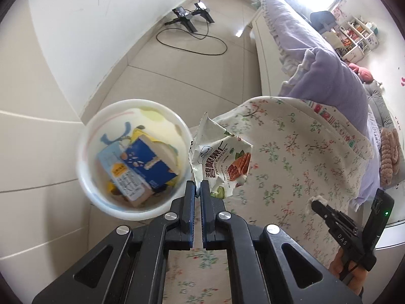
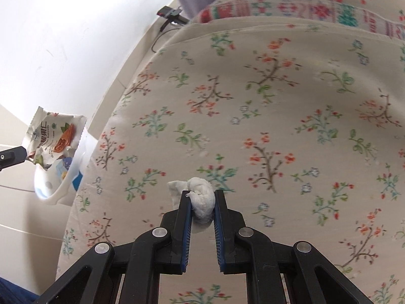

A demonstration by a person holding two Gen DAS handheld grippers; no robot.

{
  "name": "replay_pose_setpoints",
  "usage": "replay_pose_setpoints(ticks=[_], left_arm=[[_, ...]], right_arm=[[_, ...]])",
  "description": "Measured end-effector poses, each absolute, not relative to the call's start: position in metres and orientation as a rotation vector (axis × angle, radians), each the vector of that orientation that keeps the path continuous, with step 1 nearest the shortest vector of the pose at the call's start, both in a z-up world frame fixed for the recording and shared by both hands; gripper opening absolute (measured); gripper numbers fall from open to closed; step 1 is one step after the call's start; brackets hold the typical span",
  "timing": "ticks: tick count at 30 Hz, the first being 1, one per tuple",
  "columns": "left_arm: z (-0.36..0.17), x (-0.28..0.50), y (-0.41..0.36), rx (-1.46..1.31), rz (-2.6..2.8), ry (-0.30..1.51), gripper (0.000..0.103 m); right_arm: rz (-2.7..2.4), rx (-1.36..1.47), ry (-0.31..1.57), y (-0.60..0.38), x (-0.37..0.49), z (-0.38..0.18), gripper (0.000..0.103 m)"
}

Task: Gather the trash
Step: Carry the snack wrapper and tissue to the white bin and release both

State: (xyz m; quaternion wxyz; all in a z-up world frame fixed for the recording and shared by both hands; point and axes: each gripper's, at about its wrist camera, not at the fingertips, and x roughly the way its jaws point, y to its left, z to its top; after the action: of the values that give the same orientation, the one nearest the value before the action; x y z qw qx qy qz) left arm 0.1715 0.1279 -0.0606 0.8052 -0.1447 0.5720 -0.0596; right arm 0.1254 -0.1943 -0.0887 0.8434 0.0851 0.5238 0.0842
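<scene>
We take the cream bedspread with its red and green flower sprigs (image 2: 265, 116) as our landmark; it fills most of both wrist views, and a folded lilac quilt with a ruffled edge (image 1: 336, 83) lies on the bed beyond it. Just off the bedspread's edge, down on the pale tiled floor, stands a round white plastic bin (image 1: 87, 172), already holding a blue and white drink carton (image 1: 141, 167) along with other packaging we cannot make out.

Between the bin and the bedspread's edge, our left gripper (image 1: 198, 186) has its blue-padded fingers pressed together on the lower edge of a crumpled white snack wrapper printed with pecan kernels (image 1: 222, 157). The wrapper hangs in the air just beside the bin's rim, not over its opening.

Over the bedspread itself, well in from that edge, our right gripper (image 2: 202, 198) pinches a small wad of white tissue (image 2: 202, 200); the wad fills the narrow gap between the pads, and a loose flap of it sticks out to the left.
</scene>
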Motion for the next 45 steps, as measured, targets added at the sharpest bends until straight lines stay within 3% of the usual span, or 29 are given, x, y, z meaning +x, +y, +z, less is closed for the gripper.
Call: replay_pose_setpoints(ticks=[7,22,26,28,30,31,36,37,39,41,45], left_arm=[[-0.044,0.164,0.169,-0.055,0.007,1.166,0.004],[-0.119,0.193,0.162,0.174,0.024,1.404,0.006],[-0.113,0.199,0.176,0.113,0.081,1.382,0.007],[-0.103,0.2,0.186,0.035,0.089,1.357,0.013],[-0.096,0.2,0.195,-0.017,0.114,1.335,0.029],[-0.095,0.2,0.197,-0.032,0.131,1.328,0.031],[-0.086,0.197,0.209,-0.114,0.17,1.306,0.032],[-0.084,0.196,0.21,-0.121,0.173,1.3,0.032],[-0.08,0.193,0.207,-0.111,0.177,1.284,0.033],[-0.076,0.192,0.205,-0.111,0.182,1.272,0.034],[-0.071,0.184,0.199,-0.128,0.19,1.251,0.039]], right_arm=[[0.204,0.145,1.111,-0.163,0.126,-0.091,0.014],[0.407,0.177,1.071,-0.057,0.146,-0.086,0.014],[0.45,0.181,1.068,-0.026,0.158,-0.092,0.014],[0.472,0.175,1.07,-0.01,0.163,-0.096,0.014],[0.494,0.172,1.068,0.003,0.168,-0.099,0.015],[0.503,0.171,1.066,0.011,0.17,-0.101,0.015],[0.545,0.17,1.082,0.041,0.181,-0.115,0.02],[0.55,0.175,1.089,0.046,0.183,-0.118,0.023],[0.561,0.211,1.104,0.051,0.186,-0.122,0.04],[0.572,0.227,1.096,0.05,0.182,-0.12,0.045],[0.555,0.217,1.097,0.041,0.176,-0.119,0.046]])
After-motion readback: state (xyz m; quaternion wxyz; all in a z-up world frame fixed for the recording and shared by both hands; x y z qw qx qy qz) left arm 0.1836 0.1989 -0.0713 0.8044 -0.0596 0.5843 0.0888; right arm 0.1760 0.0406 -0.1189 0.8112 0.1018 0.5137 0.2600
